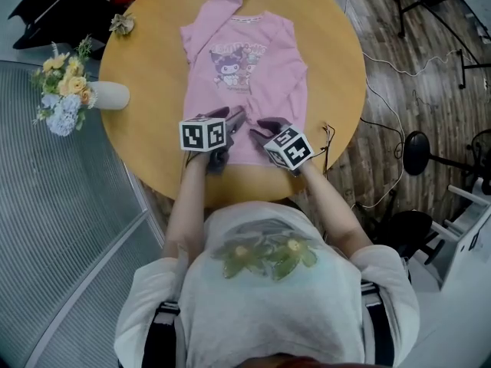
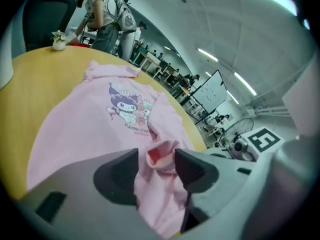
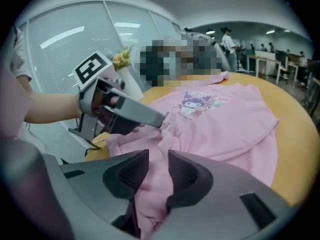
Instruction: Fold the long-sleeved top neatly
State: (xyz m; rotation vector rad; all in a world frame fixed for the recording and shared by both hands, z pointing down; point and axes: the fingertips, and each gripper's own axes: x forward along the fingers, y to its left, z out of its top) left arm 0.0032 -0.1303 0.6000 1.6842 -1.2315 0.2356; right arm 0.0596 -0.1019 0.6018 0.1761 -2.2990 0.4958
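A pink long-sleeved top (image 1: 245, 67) with a cartoon print lies flat on the round wooden table (image 1: 153, 75), one sleeve folded in over its body. Both grippers meet at its near hem. My left gripper (image 1: 236, 119) stands wide, and the bunched sleeve cuff (image 2: 161, 154) rises between its jaws (image 2: 157, 164). My right gripper (image 1: 259, 133) is close beside it, jaws partly apart over a ridge of pink fabric (image 3: 159, 169). In the right gripper view the left gripper (image 3: 161, 121) has its tip on the gathered cloth. What lies under the fabric is hidden.
A white vase of flowers (image 1: 107, 94) stands at the table's left edge, and a small ornament (image 1: 121, 24) sits at the far left rim. The table's front edge is just behind the grippers. Cables (image 1: 383, 106) and a black stand (image 1: 418, 152) lie on the floor to the right.
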